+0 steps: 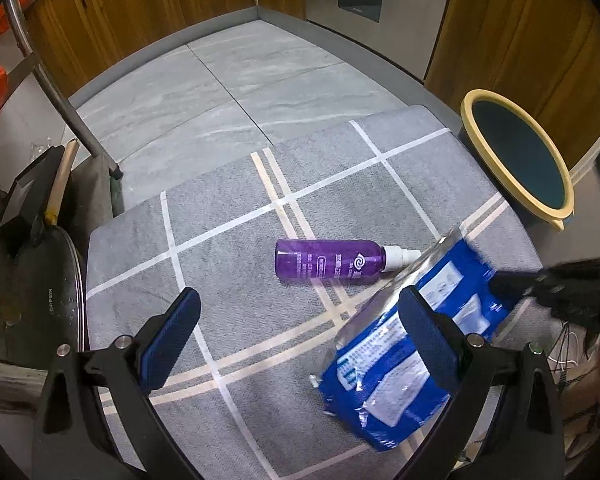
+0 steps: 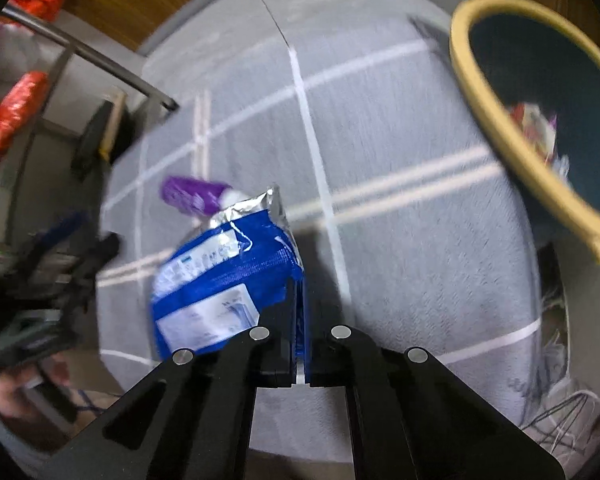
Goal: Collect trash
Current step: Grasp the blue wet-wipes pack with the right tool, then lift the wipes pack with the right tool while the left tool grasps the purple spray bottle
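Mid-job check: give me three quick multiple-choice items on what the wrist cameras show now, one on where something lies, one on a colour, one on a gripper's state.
1. Where does the purple spray bottle lie?
A. Inside the bin
B. On its side on the grey checked mat
C. Between the left gripper's fingers

2. What colour is the rim of the bin?
A. Yellow
B. Red
C. White

3. What is the right gripper doing?
A. Open over the bottle
B. Shut on nothing
C. Shut on the blue foil bag

Answers:
1 B, the left wrist view shows the bottle flat on the mat, clear of the open left gripper.
2 A, both views show a yellow rim around a dark teal inside.
3 C, the right wrist view shows the bag's edge pinched between the closed fingers.
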Motion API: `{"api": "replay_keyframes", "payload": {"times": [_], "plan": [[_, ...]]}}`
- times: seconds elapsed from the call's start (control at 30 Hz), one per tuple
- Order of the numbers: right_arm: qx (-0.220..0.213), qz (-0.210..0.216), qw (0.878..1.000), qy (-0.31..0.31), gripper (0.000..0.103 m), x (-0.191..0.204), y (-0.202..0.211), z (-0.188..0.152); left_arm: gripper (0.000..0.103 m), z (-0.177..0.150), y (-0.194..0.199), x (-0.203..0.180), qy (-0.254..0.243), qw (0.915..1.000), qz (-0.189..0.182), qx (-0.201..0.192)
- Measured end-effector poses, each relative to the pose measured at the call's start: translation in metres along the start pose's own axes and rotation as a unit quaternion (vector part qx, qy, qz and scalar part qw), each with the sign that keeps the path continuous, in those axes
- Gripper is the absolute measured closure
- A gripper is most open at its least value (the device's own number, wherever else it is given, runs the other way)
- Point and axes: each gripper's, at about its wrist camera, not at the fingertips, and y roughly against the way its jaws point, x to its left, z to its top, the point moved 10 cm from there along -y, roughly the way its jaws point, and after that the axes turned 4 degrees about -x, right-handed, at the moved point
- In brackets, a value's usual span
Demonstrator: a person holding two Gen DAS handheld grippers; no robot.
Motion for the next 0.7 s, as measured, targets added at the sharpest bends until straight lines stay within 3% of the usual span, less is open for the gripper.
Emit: {"api": "replay_keyframes", "payload": {"times": [0.23, 0.4, 0.57, 0.7], "plan": [[-0.081, -0.01, 0.994, 0.066, 0.1, 0.016, 0.064, 0.033, 0.006, 0.004, -0.007, -0.006, -0.02, 0.9998, 0.006, 0.0], [-0.123, -0.019, 0.99, 0.069, 0.1, 0.005, 0.098, 0.054, 0.006, 0.007, -0.015, -0.017, -0.064, 0.9979, 0.006, -0.006], [-0.157, -0.027, 0.985, 0.064, 0.1, -0.004, 0.119, 0.072, 0.006, 0.011, -0.026, -0.039, -0.127, 0.9917, -0.013, -0.016], [-0.169, -0.022, 0.983, 0.062, 0.1, -0.009, 0.129, 0.08, 0.006, 0.011, -0.04, -0.058, -0.187, 0.982, -0.025, -0.016]]}}
